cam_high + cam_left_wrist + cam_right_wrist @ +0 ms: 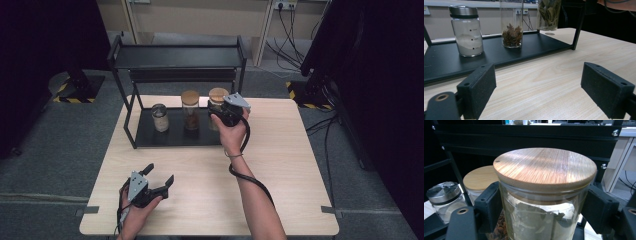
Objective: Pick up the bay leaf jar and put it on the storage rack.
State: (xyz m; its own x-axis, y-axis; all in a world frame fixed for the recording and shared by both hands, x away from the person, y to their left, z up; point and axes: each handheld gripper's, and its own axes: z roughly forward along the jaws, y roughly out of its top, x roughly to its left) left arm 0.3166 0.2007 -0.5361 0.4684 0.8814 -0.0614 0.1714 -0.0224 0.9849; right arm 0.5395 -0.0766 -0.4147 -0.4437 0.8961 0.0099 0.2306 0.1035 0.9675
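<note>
at the right end of the rack's lower shelf (150, 136), the right gripper (544, 207) has its fingers (487, 207) clamped on the bay-leaf jar (544, 202), just under the bamboo lid. grasp done; whether the jar is lifted off the shelf is unclear. left gripper (159, 180) rests wide open on the worktop (280, 190).

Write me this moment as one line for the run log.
right gripper: shut on leaf jar, at rack shelf | left gripper: open, holds nothing, over table | star anise jar, white powder jar: standing on shelf
</note>
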